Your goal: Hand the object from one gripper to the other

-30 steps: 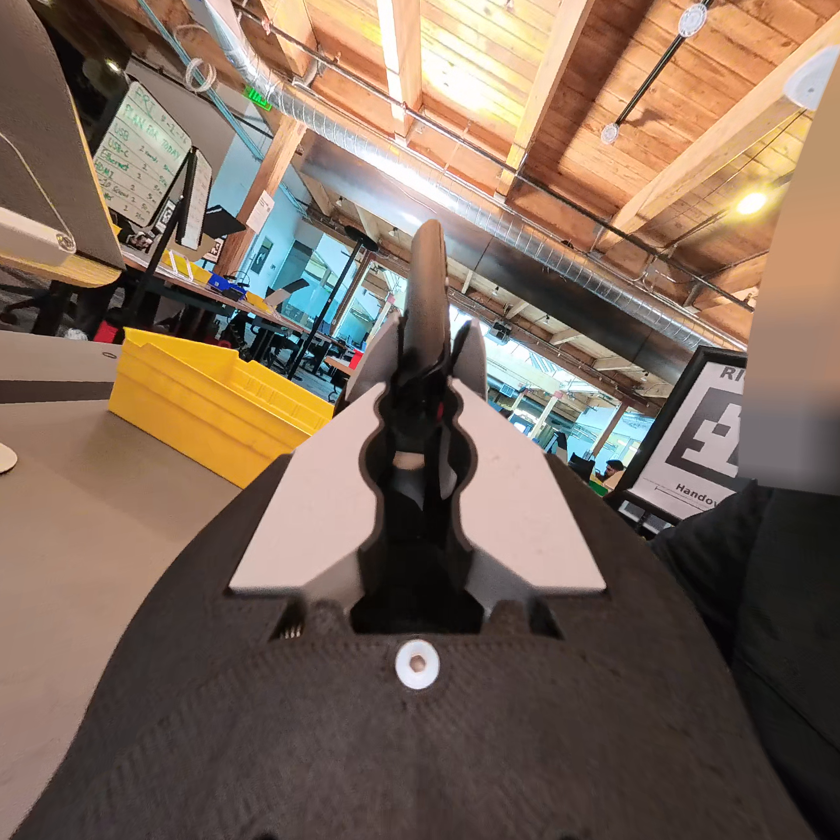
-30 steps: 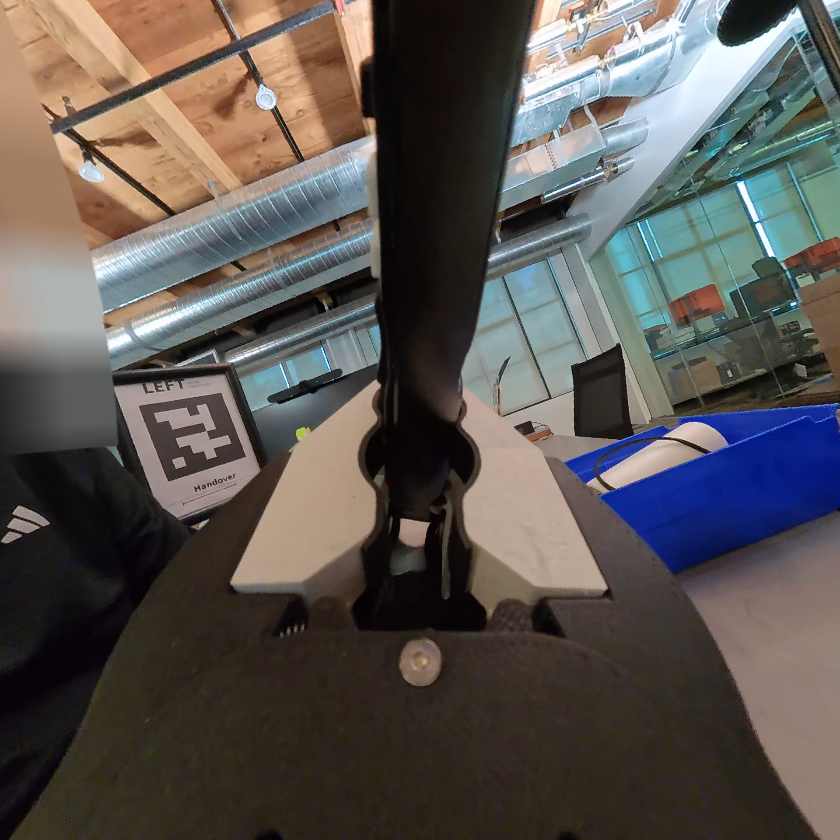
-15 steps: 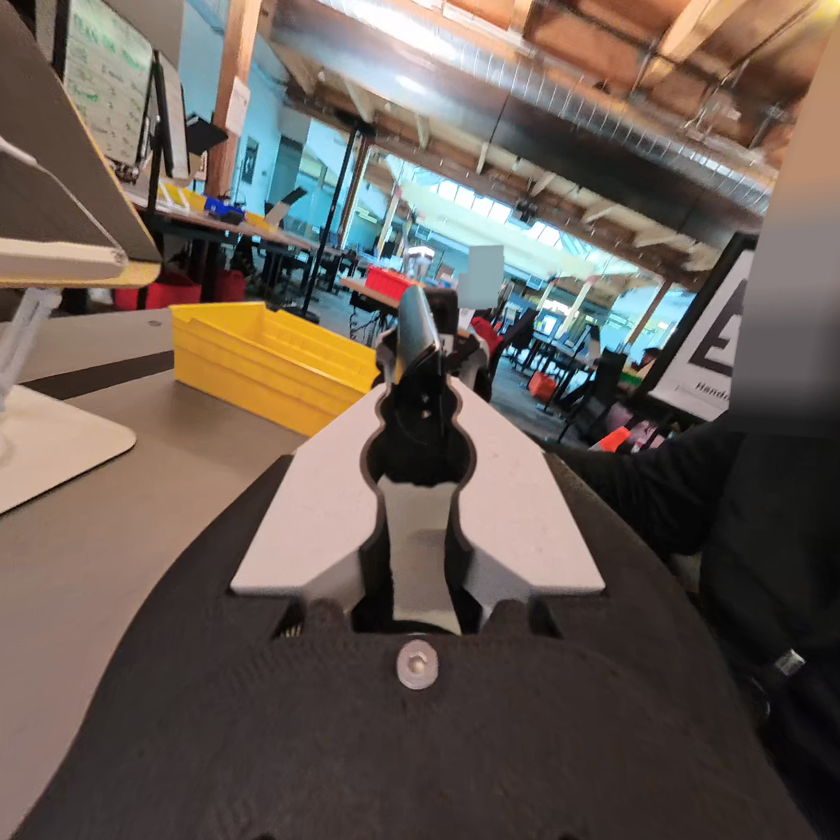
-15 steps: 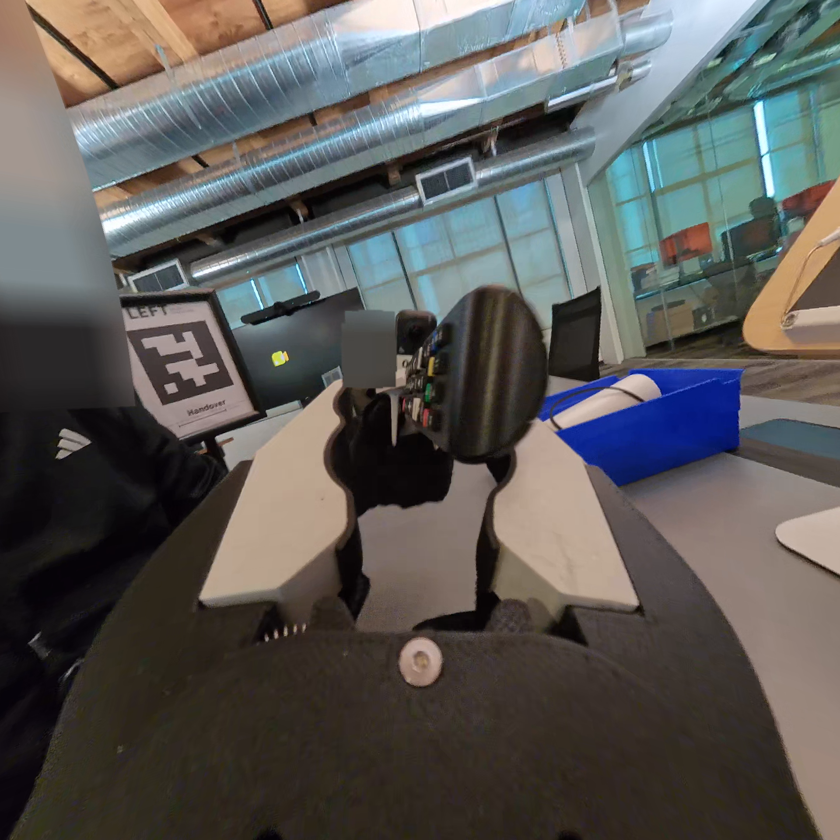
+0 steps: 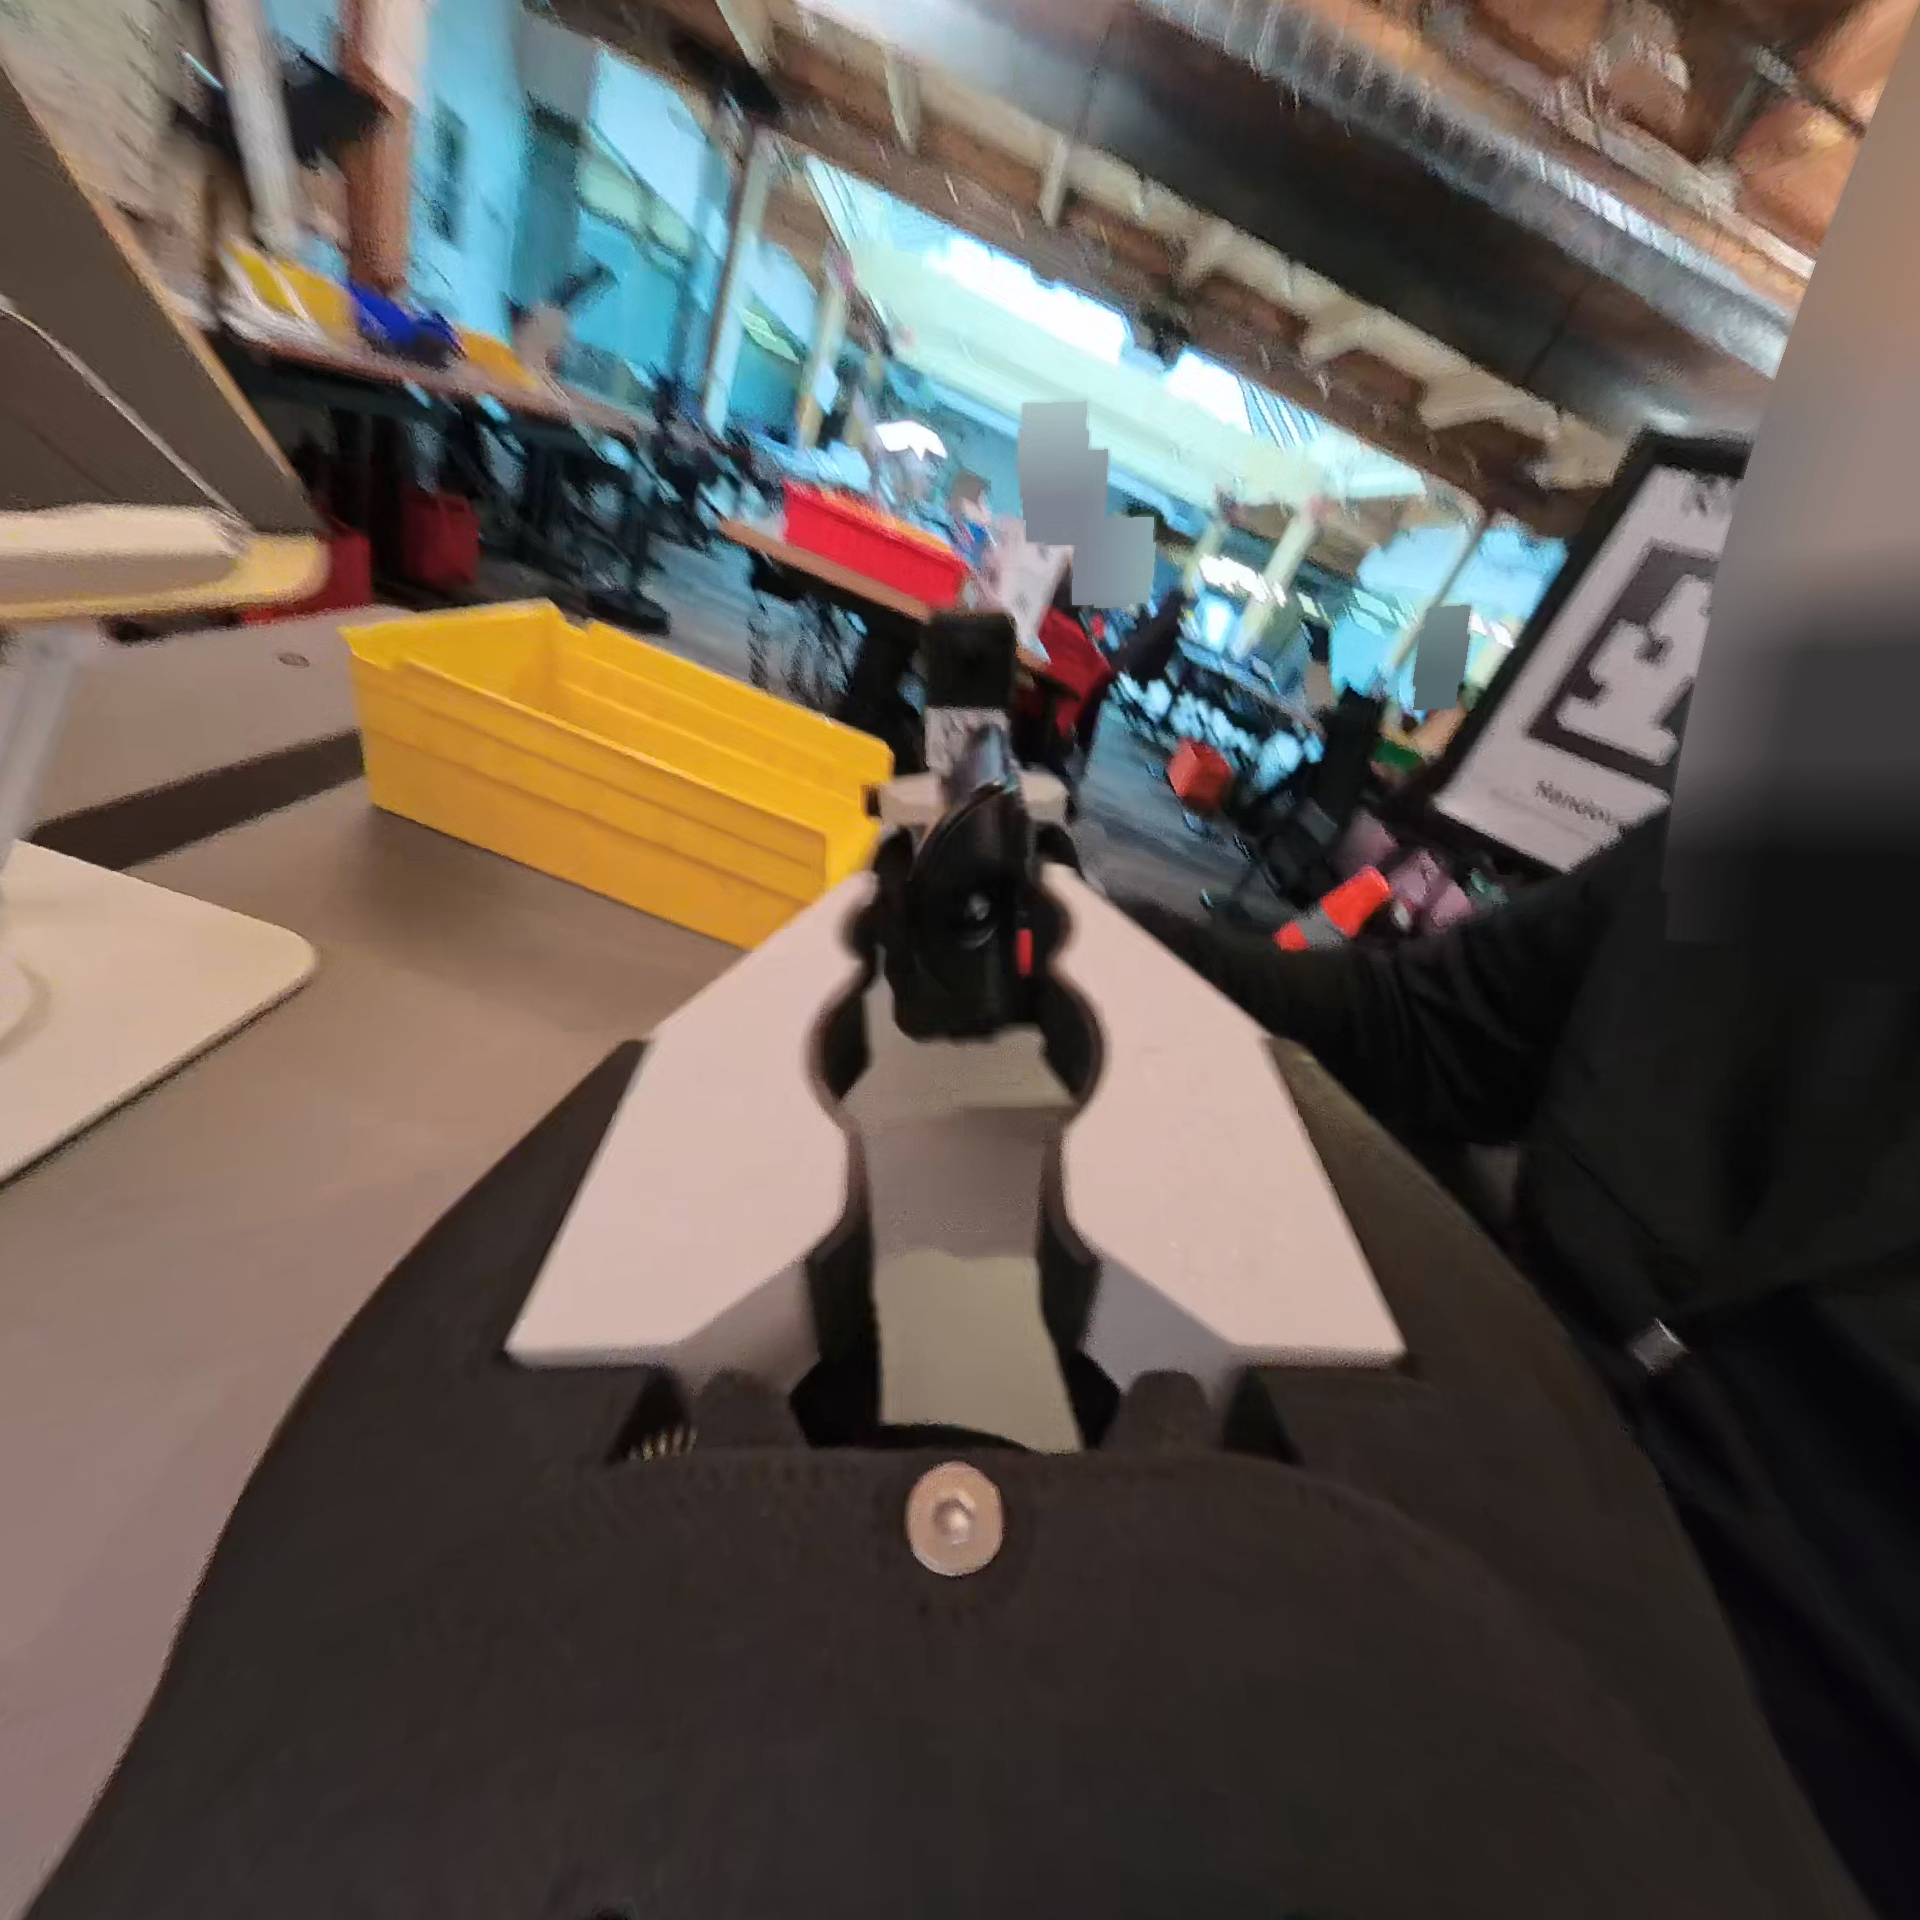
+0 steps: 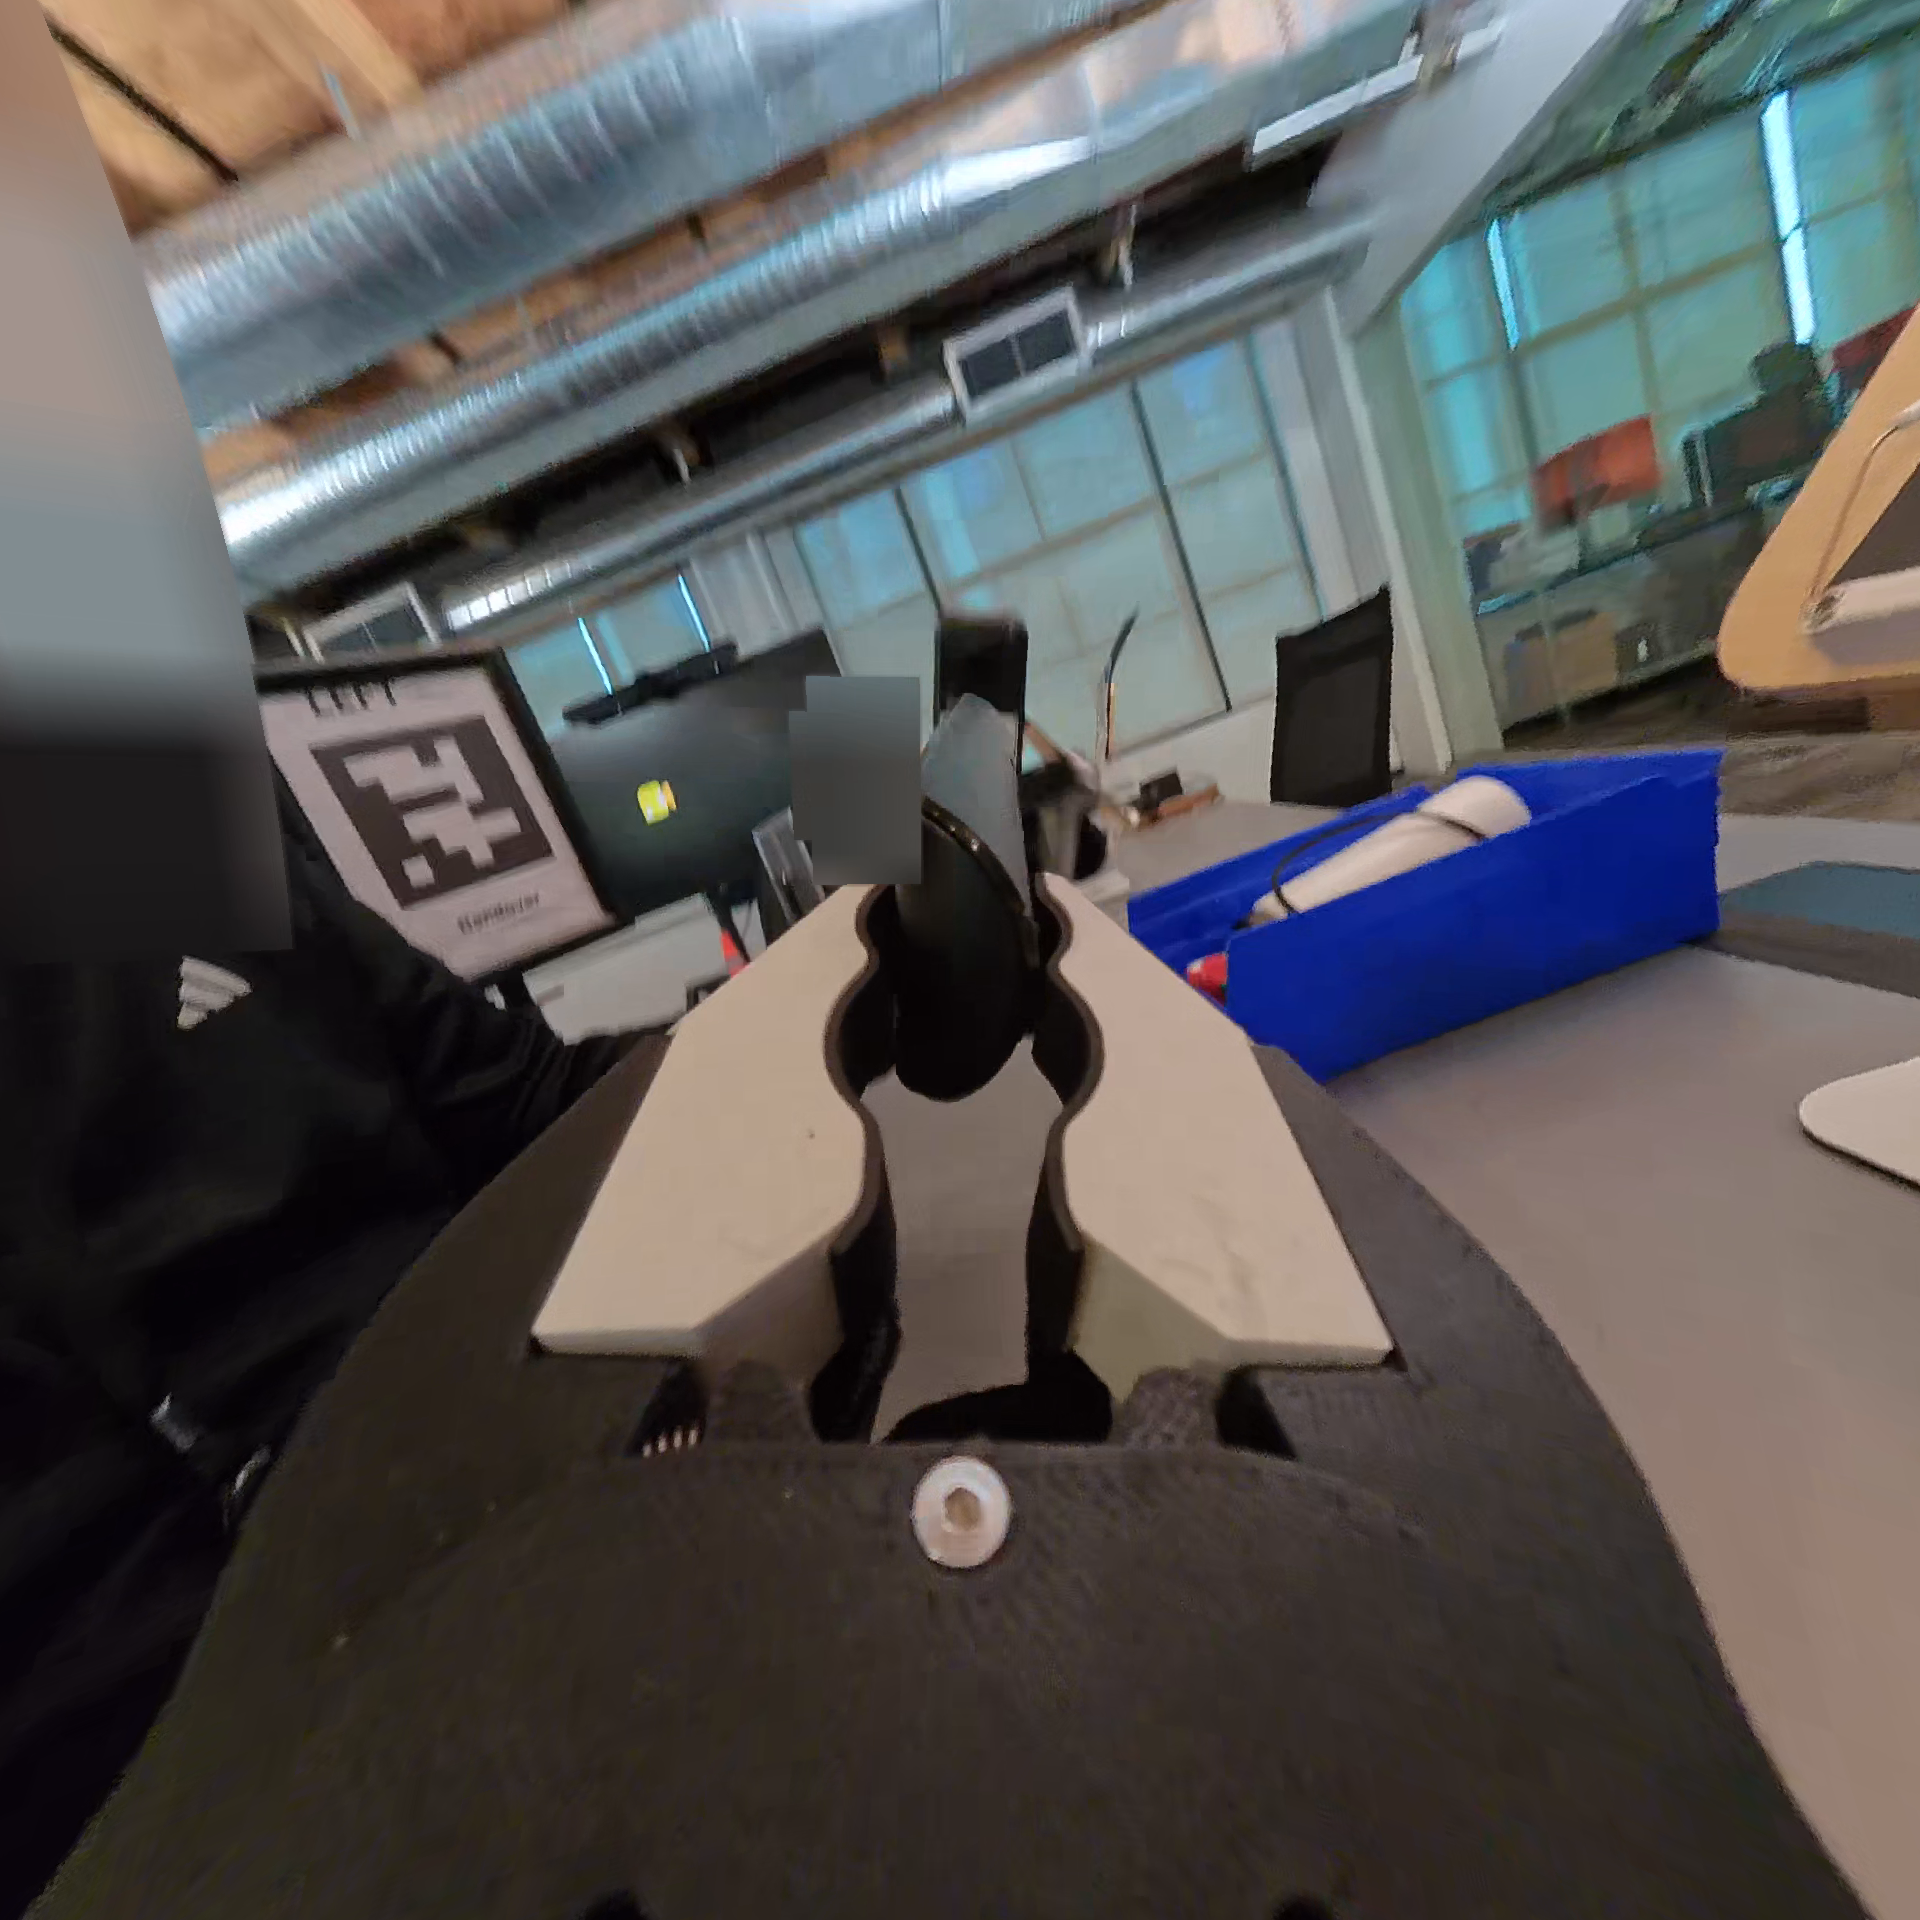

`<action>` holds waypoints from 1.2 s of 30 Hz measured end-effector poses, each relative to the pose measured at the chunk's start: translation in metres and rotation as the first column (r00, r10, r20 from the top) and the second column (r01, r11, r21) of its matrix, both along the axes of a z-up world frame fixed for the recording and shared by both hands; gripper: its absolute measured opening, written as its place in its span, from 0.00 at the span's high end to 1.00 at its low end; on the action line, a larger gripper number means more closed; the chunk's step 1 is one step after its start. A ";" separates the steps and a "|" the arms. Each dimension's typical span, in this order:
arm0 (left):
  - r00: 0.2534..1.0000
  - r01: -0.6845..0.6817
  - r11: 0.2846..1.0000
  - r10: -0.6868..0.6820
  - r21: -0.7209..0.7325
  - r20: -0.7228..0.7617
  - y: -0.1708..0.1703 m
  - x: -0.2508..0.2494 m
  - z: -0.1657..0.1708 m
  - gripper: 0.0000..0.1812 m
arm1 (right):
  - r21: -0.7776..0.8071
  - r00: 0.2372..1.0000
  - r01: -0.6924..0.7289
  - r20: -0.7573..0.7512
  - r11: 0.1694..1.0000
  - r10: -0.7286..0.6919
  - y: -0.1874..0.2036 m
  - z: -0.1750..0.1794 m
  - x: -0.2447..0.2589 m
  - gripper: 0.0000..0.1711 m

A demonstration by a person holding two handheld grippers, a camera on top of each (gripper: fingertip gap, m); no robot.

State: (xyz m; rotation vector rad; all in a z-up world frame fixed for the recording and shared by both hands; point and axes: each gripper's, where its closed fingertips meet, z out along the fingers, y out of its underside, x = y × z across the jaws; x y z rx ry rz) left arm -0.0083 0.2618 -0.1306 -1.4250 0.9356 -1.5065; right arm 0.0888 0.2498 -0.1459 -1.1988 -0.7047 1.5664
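Mid-frame in both views, the black object sits between each gripper's partly open jaws: the right gripper seems to pinch it, the left gripper's grasp is unclear through blur. Handover looks unfinished.

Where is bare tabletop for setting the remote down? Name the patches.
Bare grey table lies between the white stand base and the yellow bin. More lies between the blue bin and another white base. The blue bin itself is crowded: a white cylinder and cable.
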 end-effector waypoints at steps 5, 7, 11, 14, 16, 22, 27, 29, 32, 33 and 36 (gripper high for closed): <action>0.980 -0.140 0.986 0.150 -0.087 0.133 0.004 0.004 -0.026 0.63 | -0.051 0.972 0.073 -0.218 0.996 -0.083 0.005 0.011 0.003 0.88; 0.963 -0.146 0.981 0.170 -0.124 0.208 -0.002 0.014 -0.029 0.63 | -0.047 0.973 0.072 -0.218 0.996 -0.080 0.002 0.005 -0.008 0.87; 0.947 -0.128 0.985 0.156 -0.114 0.282 -0.016 0.043 -0.018 0.69 | -0.042 0.977 0.057 -0.204 0.998 -0.064 -0.006 -0.004 -0.030 0.87; 0.904 -0.107 0.981 0.163 -0.160 0.394 -0.016 0.039 -0.007 0.84 | -0.039 0.981 0.068 -0.181 0.997 -0.074 -0.008 -0.007 -0.038 0.87; 0.898 -0.112 0.979 0.173 -0.170 0.405 -0.013 0.034 -0.012 0.88 | -0.046 0.988 0.066 -0.137 0.997 -0.071 -0.009 -0.013 -0.045 0.87; 0.953 -0.060 0.985 0.105 -0.164 0.283 -0.015 0.030 -0.019 0.89 | -0.082 0.988 0.128 0.094 0.988 -0.120 0.004 -0.044 -0.037 0.57; 0.999 -0.007 0.998 0.004 -0.059 -0.047 -0.023 0.037 -0.037 0.89 | 0.023 0.973 0.130 0.188 0.991 -0.132 0.001 -0.027 -0.011 0.66; 0.984 0.021 1.000 -0.024 -0.018 -0.178 -0.028 0.043 -0.047 0.89 | 0.060 0.961 0.105 0.249 0.993 -0.116 -0.002 -0.018 -0.017 0.68; 0.933 0.059 0.997 -0.039 0.045 -0.359 -0.036 0.054 -0.065 0.89 | 0.094 0.932 0.016 0.359 0.995 -0.049 -0.013 -0.015 -0.038 0.71; 0.919 0.074 0.996 -0.046 0.056 -0.392 -0.039 0.058 -0.069 0.89 | 0.096 0.917 -0.011 0.398 0.995 -0.028 -0.016 -0.018 -0.045 0.72; 0.899 0.119 0.990 -0.077 0.071 -0.432 -0.050 0.069 -0.076 0.89 | 0.088 0.897 -0.070 0.442 0.994 0.024 -0.023 -0.026 -0.059 0.77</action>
